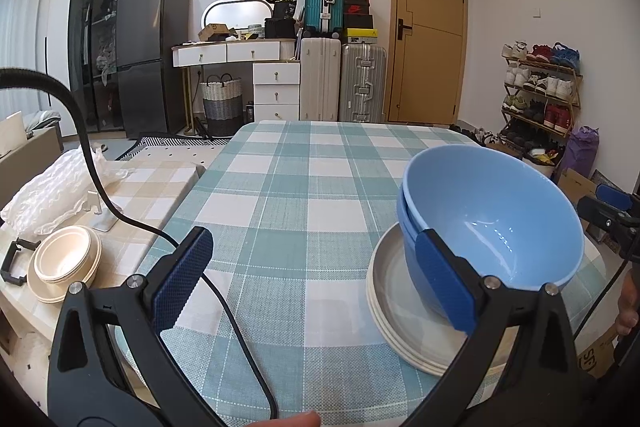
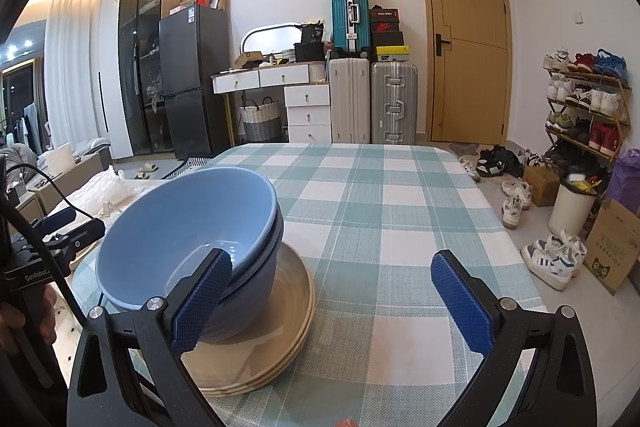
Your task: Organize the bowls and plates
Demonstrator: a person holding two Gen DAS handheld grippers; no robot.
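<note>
Nearest the cameras, both grippers hang over the near edge of the table (image 1: 304,187) with nothing between their pads: the left gripper (image 1: 316,283) stands wide apart to the left of the crockery, and the right gripper (image 2: 332,301) stands equally wide to its right. Between them, close to that near edge, sits the stack: two blue bowls (image 1: 492,223) nested one in the other, resting on a pile of pale plates (image 1: 404,323). The upper bowl leans out of level, its rim tipped up on the far side, so the nest looks loosely seated rather than settled. Bowls on plates, widest at the bottom, makes a steady base and gathers the set in one spot; the grippers flanking it suggest the stack is either just finished or about to be squared up. Further left, off the table on a lower checked surface, a cream bowl set (image 1: 66,263) sits on its own plate. Beyond the stack the cloth runs bare to the far edge.
</note>
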